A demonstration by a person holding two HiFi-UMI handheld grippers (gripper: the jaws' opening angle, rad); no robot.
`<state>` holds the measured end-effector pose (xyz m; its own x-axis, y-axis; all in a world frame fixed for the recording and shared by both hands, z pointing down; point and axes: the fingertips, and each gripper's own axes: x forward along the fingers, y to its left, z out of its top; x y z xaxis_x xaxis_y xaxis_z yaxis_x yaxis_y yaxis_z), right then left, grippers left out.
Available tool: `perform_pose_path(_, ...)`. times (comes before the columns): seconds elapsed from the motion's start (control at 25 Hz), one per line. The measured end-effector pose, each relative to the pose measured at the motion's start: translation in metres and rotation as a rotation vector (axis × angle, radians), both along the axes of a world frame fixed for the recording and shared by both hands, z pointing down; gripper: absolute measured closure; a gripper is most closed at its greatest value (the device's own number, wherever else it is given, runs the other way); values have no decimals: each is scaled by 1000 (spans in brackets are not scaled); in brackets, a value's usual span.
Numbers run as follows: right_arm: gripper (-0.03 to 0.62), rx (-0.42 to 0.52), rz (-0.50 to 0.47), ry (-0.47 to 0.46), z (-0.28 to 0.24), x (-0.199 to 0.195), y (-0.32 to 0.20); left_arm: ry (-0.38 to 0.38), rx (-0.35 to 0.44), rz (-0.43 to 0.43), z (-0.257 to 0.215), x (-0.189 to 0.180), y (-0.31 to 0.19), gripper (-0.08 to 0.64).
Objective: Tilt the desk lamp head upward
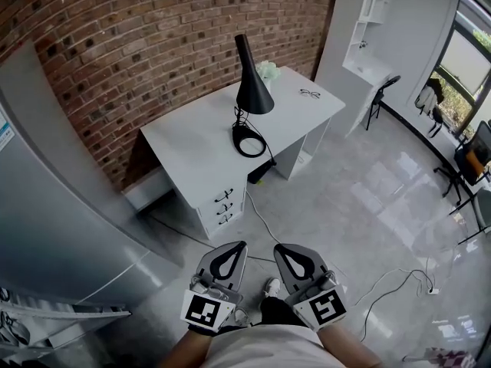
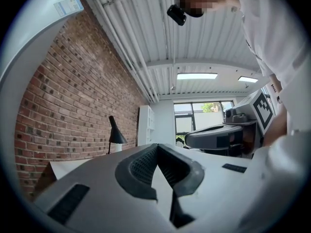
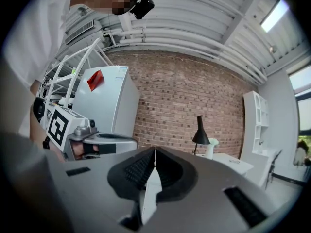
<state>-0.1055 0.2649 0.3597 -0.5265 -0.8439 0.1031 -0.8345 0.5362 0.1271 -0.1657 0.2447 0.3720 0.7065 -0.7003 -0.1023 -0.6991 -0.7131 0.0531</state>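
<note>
The black cone-shaded desk lamp (image 1: 252, 92) is standing on the white desk (image 1: 192, 156) at the far red brick wall (image 1: 138, 44), its shade pointing down. Well apart from it, near the person, the left gripper (image 1: 238, 244) and right gripper (image 1: 280, 247) are hovering side by side, each with jaws pressed together on nothing.

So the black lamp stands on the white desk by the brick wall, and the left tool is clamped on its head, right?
Not quite. The black lamp stands on the white desk by the brick wall, but the left tool is not on its head: it is shut on nothing, well short of the desk. The head view shows it.
</note>
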Motion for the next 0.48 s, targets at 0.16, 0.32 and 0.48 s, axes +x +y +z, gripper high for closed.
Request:
perform_pose_path(0.16,574,-2,17,-12,6,12,-8,-6,-4,13,5,10,-8,552)
perform_pose_path(0.32,575,-4,24,-31,10,28,-23,-17,-8,6,10,23,-22,552)
perform_pose_path(0.48,575,5,12,-43,11,42,-52,-29,-10,-13,13,33,-45,552)
